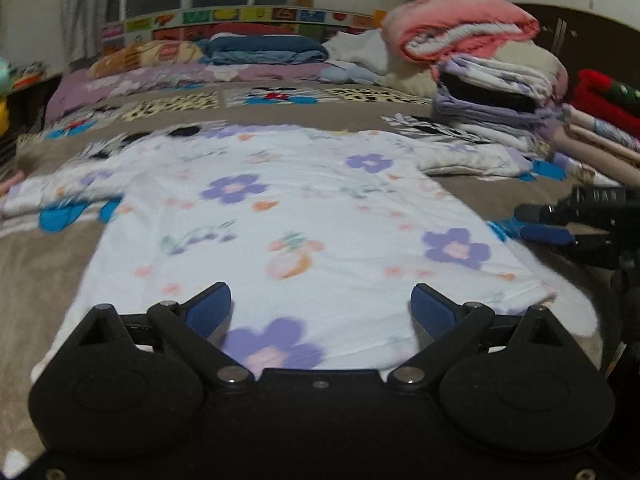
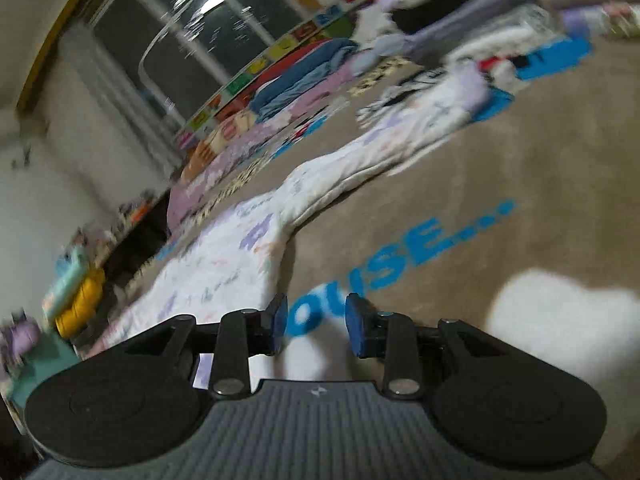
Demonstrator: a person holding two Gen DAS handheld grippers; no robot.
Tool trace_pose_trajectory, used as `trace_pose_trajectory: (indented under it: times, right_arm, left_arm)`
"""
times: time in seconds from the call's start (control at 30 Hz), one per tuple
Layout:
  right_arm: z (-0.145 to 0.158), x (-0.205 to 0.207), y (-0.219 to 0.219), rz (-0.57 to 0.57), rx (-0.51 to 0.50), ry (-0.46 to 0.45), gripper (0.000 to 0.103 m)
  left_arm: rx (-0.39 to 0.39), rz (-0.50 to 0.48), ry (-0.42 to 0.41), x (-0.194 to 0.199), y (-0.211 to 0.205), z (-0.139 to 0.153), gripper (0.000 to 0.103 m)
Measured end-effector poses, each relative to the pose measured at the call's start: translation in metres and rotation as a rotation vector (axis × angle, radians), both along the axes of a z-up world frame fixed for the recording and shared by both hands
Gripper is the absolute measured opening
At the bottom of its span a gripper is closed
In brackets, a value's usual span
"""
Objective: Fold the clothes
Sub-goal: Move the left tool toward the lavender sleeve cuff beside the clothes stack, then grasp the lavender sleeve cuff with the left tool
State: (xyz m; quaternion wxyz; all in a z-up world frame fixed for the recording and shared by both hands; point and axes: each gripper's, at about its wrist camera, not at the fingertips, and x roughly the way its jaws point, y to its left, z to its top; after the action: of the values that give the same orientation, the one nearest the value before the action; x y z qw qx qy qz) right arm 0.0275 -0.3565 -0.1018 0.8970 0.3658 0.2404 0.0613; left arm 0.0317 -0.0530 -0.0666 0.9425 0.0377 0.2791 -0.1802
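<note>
A wide bed (image 1: 240, 114) fills the room, covered by a brown blanket (image 2: 500, 168) printed with cartoon patches and blue lettering. Spread flat on it lies the white floral T-shirt (image 1: 280, 216), sleeves out to both sides, its hem nearest the left gripper (image 1: 321, 310). Beyond the fingers and to their right, stacked folded clothes (image 1: 492, 92) sit under a rolled pink blanket (image 1: 460, 26); straight ahead at the far edge lies a folded blue quilt (image 1: 264, 50).

The left gripper hangs just over the shirt's hem, its blue pads (image 1: 210, 310) spread wide apart, a purple flower of the print between them, nothing gripped. The right gripper (image 2: 316, 326) is tilted and blurred, off the shirt's right edge; its fingers stand a modest gap apart over the blue lettering, holding nothing, with the shirt lying ahead and to the left of them. From the left wrist view it shows at the shirt's right side (image 1: 548, 226).
</note>
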Motion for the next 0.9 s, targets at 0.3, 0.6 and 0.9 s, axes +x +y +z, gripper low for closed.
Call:
trace_pose_trajectory:
  times: [0.3,0.6,0.9]
  right_arm:
    - [-0.008,-0.006,-0.057,-0.179,0.172,-0.02,0.035]
    - [-0.022,-0.011,-0.095,-0.322,0.248,-0.042,0.035]
    - [-0.026,-0.015,-0.12,-0.463,0.253,-0.067,0.035]
  left_arm:
    - [0.207,-0.146,-0.086,0.019,-0.105,0.014,0.098]
    - [0.54,-0.316,-0.205,0.054,-0.212,-0.003,0.093]
    - [0.724,-0.422,-0.341,0.076,-0.269,-0.021,0.085]
